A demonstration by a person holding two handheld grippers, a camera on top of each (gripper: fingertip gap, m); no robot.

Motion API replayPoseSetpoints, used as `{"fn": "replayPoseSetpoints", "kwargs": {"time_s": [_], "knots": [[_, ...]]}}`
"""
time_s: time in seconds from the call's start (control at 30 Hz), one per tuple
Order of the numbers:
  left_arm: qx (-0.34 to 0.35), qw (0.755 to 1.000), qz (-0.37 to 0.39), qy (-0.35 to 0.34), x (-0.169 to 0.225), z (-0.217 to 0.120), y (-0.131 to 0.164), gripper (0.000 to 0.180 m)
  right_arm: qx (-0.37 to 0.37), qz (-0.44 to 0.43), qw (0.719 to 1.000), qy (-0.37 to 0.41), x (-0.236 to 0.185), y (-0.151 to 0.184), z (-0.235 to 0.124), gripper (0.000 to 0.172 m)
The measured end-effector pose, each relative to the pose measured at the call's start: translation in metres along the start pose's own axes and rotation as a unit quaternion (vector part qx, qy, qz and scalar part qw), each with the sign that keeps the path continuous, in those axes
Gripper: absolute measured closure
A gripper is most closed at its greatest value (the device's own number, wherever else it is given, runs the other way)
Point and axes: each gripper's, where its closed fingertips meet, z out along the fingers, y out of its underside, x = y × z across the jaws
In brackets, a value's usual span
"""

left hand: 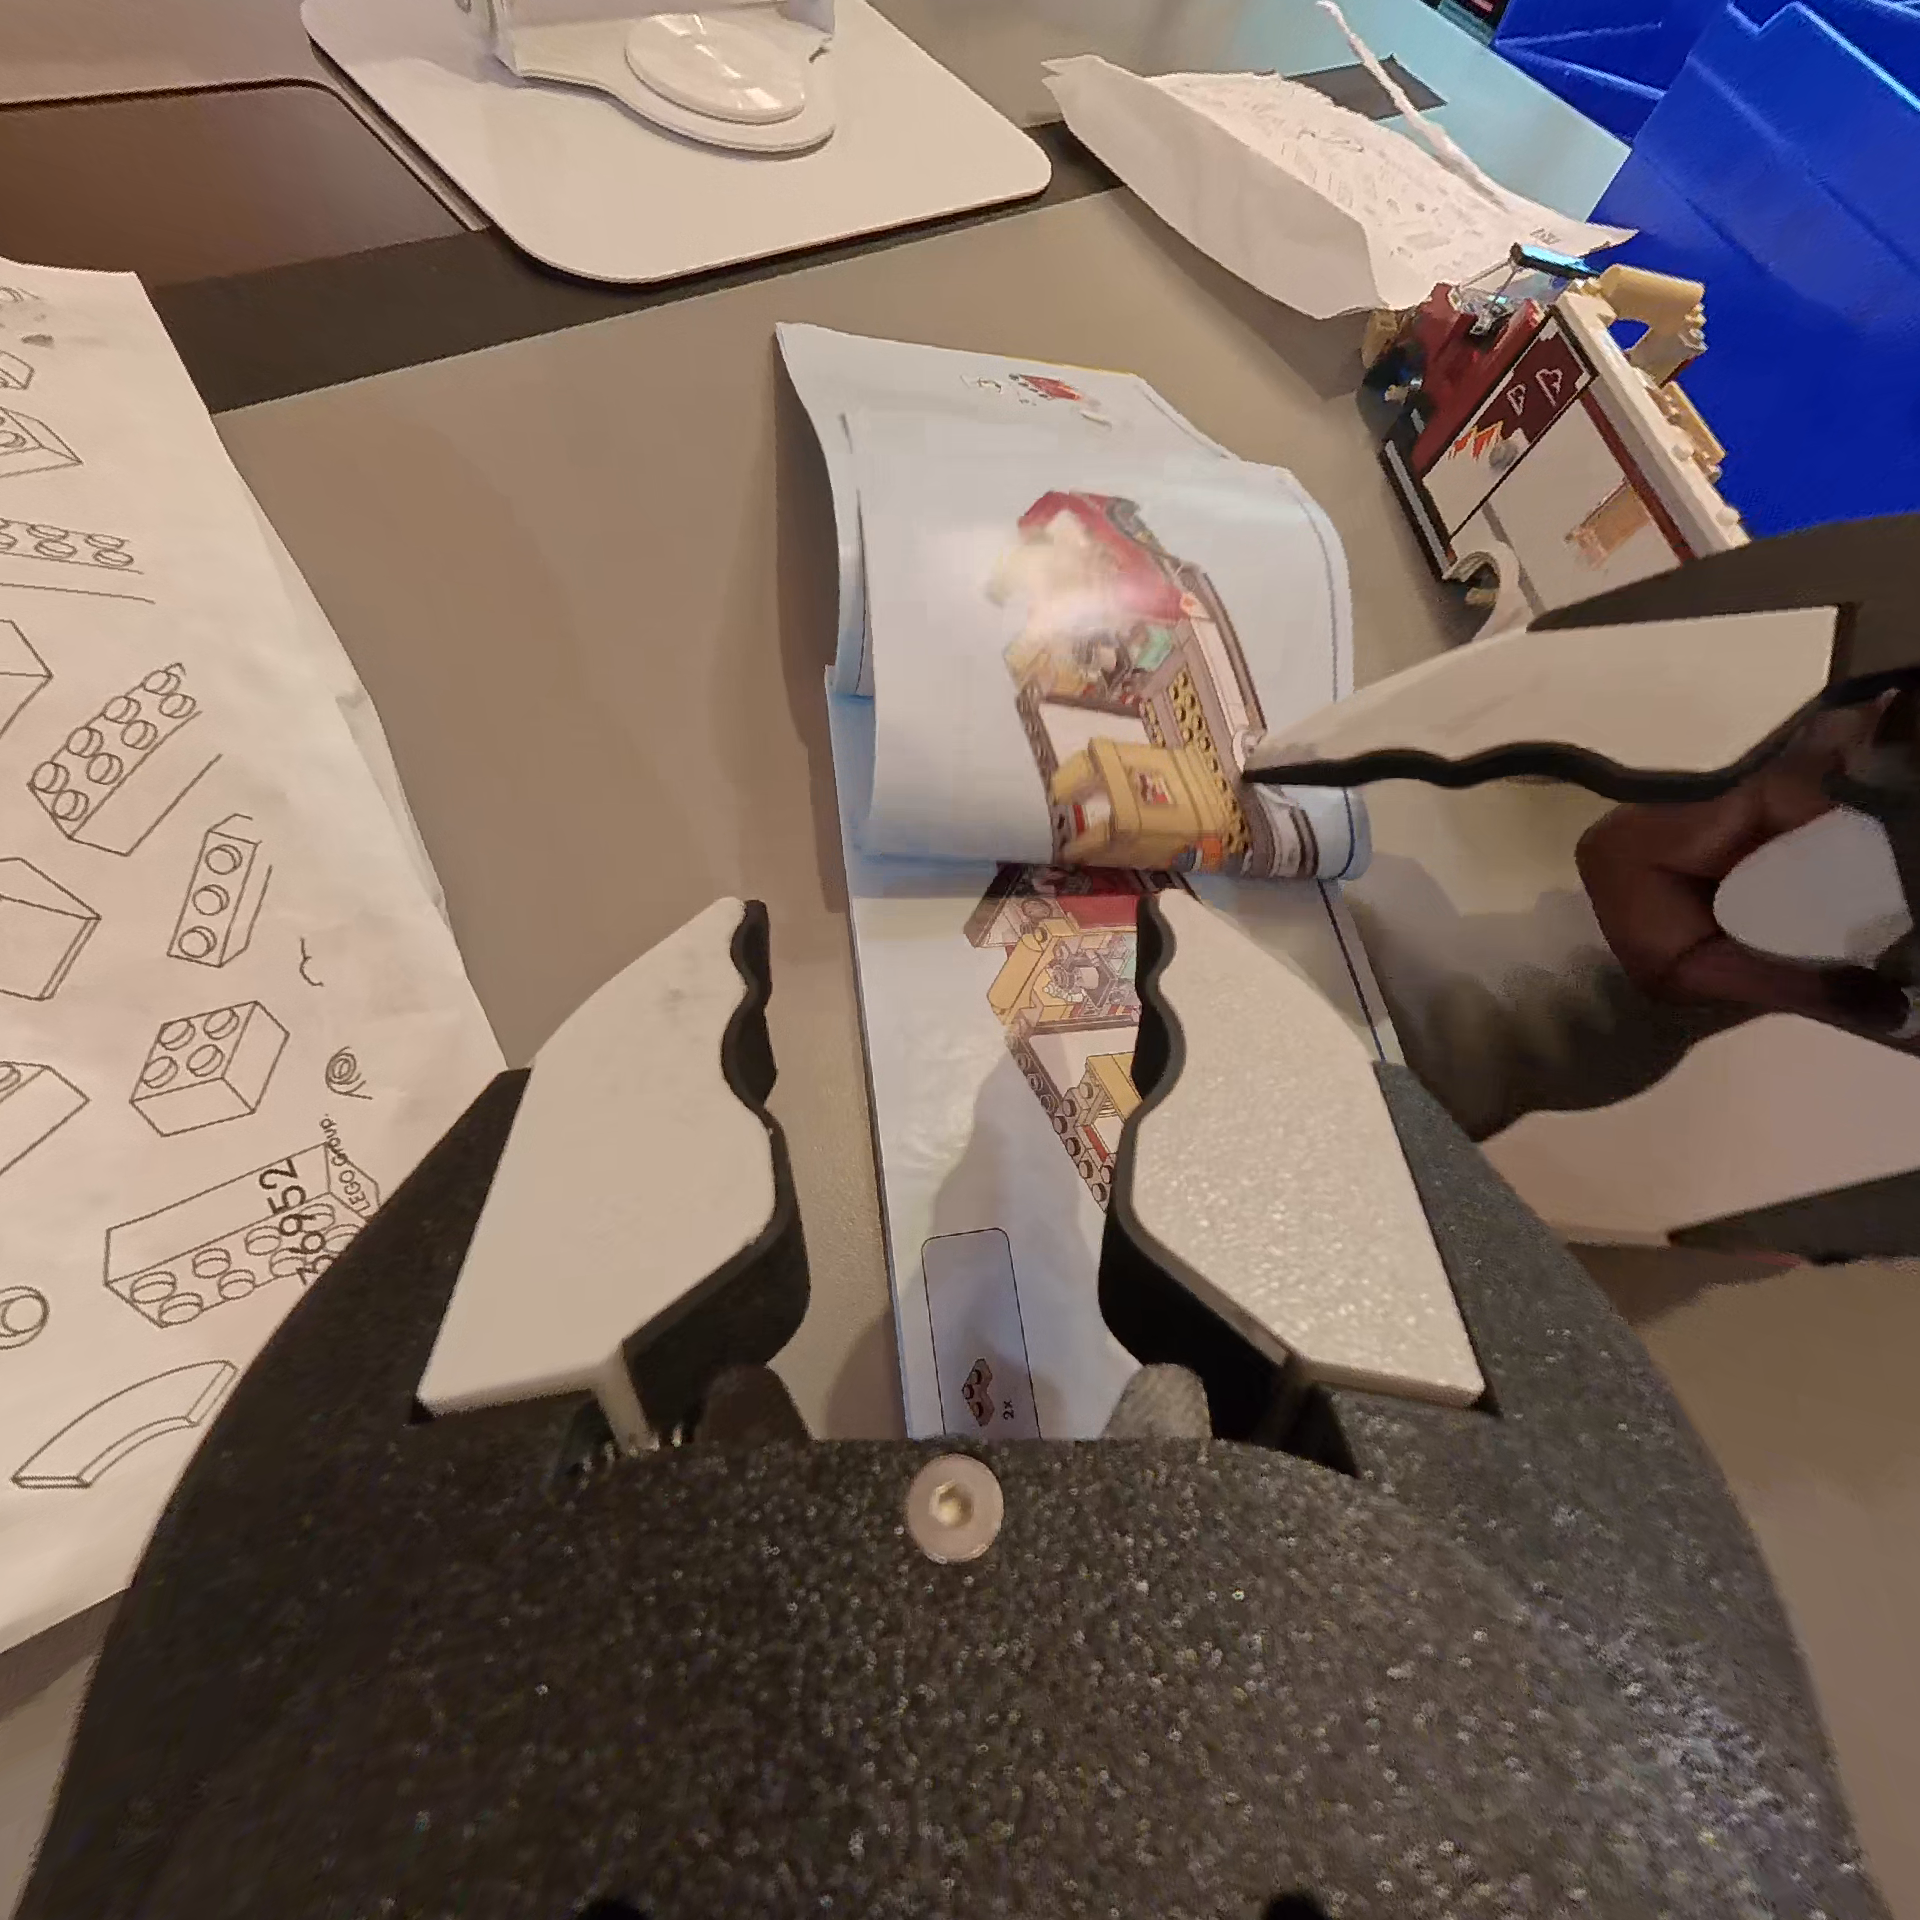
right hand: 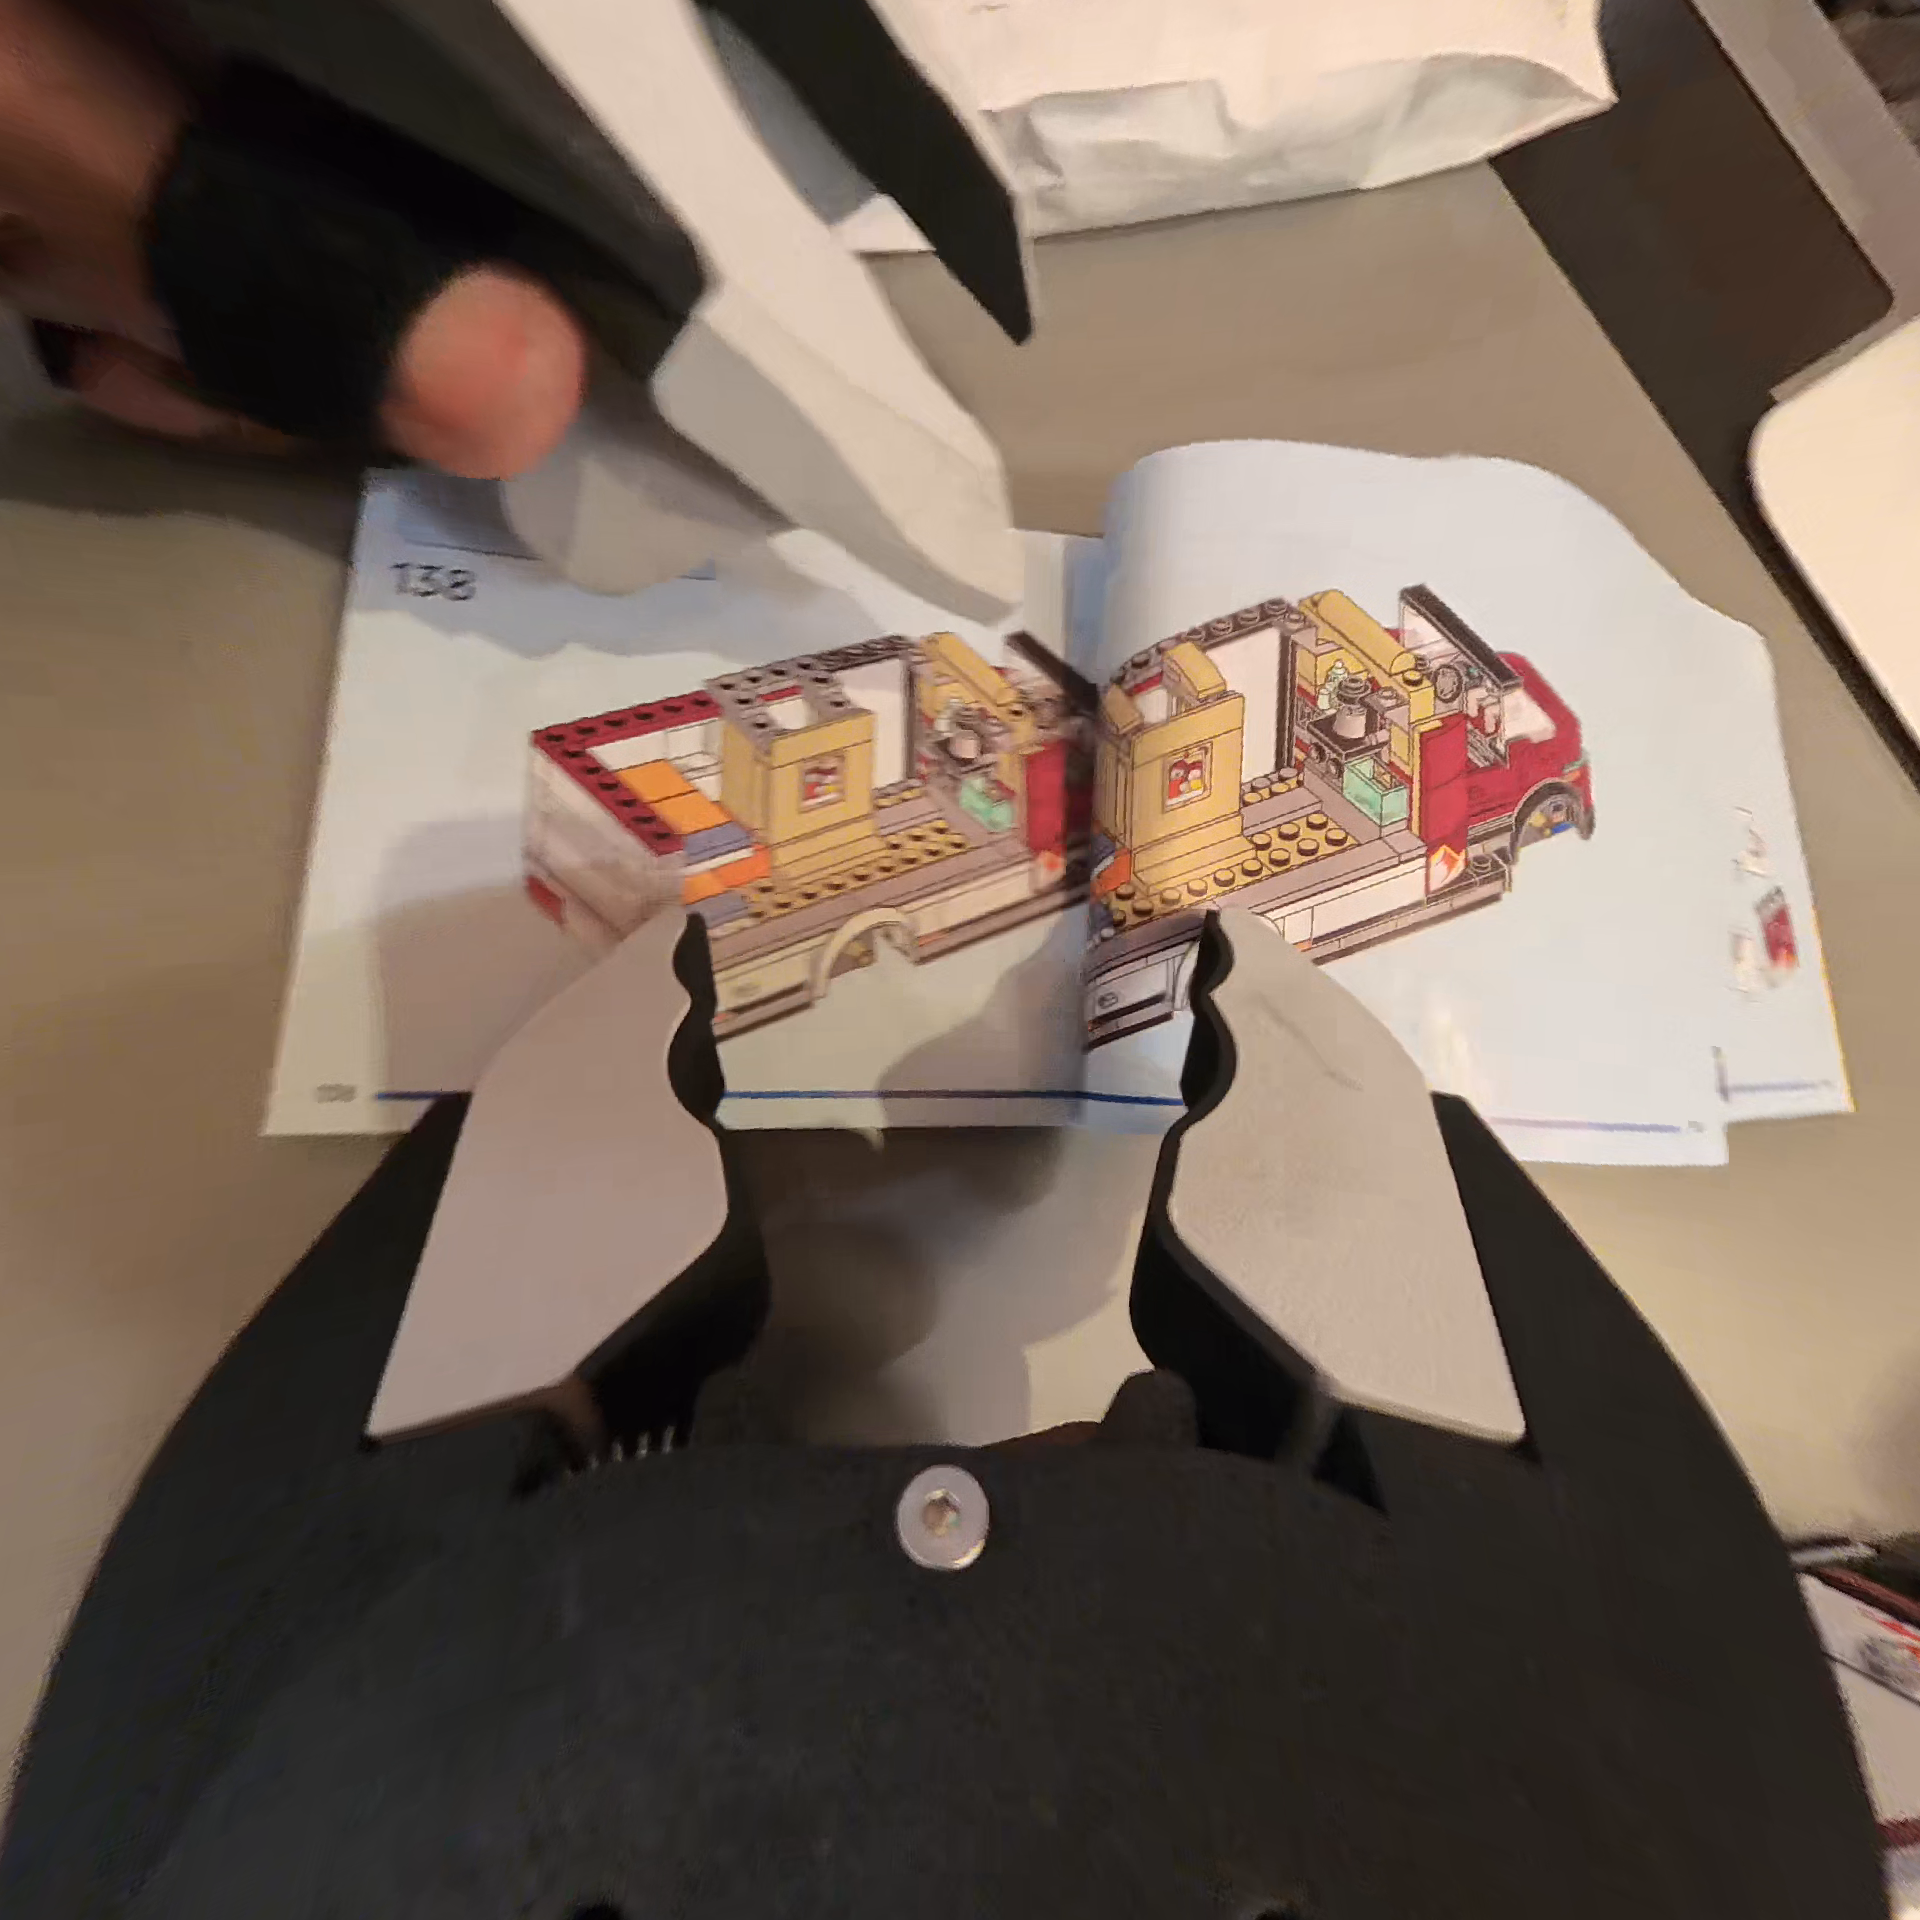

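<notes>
1. The bench (left hand: 582, 582) is a smooth, matte grey-brown slab filling both views, with a white rounded mat (left hand: 727, 187) at the upper middle of the left wrist view.
2. A large white paper sheet (left hand: 156, 831), creased and printed with line-drawn bricks, covers the left edge of that view.
3. The instruction booklet (right hand: 1039, 831) lies open at centre frame; its glossy pale-blue pages bow upward and one leaf curls over.
4. The left gripper (left hand: 951, 925), matte black with pale wavy-edged fingers, hovers over the booklet's near page, spread apart and grasping nothing.
5. The right gripper (right hand: 951, 935) stands released too, above the booklet's lower edge; one fingertip touches the curled leaf.
6. A studded brick-built vehicle (left hand: 1538, 436), red, white and tan, sits at upper right.
</notes>
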Motion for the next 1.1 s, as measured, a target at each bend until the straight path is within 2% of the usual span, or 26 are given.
{"fn": "replayPoseSetpoints", "kwargs": {"time_s": [0.2, 0.33, 0.43, 0.53, 0.63, 0.7, 0.77, 0.97, 1.1], "knots": [[-0.002, 1.000, -0.005, 0.009, -0.002, -0.003, 0.001, 0.112, 0.027, -0.066, 0.995, -0.066, -0.042, -0.005, -0.013, 0.084], [-0.014, 1.000, -0.009, 0.012, -0.005, -0.006, 0.005, 0.112, 0.052, -0.089, 0.993, -0.059, -0.048, -0.010, -0.024, 0.084], [-0.015, 1.000, -0.009, 0.012, -0.005, -0.006, 0.006, 0.112, 0.090, -0.028, 0.995, 0.022, -0.011, -0.018, -0.032, 0.081], [-0.019, 1.000, -0.002, 0.012, -0.003, -0.004, 0.006, 0.112, 0.122, 0.059, 0.984, 0.114, 0.045, -0.024, -0.037, 0.076], [-0.023, 1.000, 0.001, 0.014, -0.001, -0.001, 0.008, 0.112, 0.071, 0.101, 0.982, 0.144, 0.076, -0.012, -0.020, 0.067], [-0.023, 1.000, 0.006, 0.013, 0.000, -0.001, 0.008, 0.112, 0.019, 0.116, 0.987, 0.111, 0.073, 0.002, -0.003, 0.067], [-0.020, 1.000, 0.006, 0.012, 0.000, -0.003, 0.006, 0.112, 0.003, 0.131, 0.989, 0.067, 0.061, 0.007, 0.004, 0.070], [-0.018, 1.000, 0.001, 0.017, -0.003, -0.008, 0.005, 0.112, 0.025, 0.078, 0.997, -0.014, 0.015, -0.005, -0.011, 0.081], [-0.078, 0.996, 0.022, 0.043, 0.000, -0.014, 0.025, 0.111, 0.040, 0.018, 0.997, -0.068, -0.026, -0.008, -0.022, 0.082]]}}
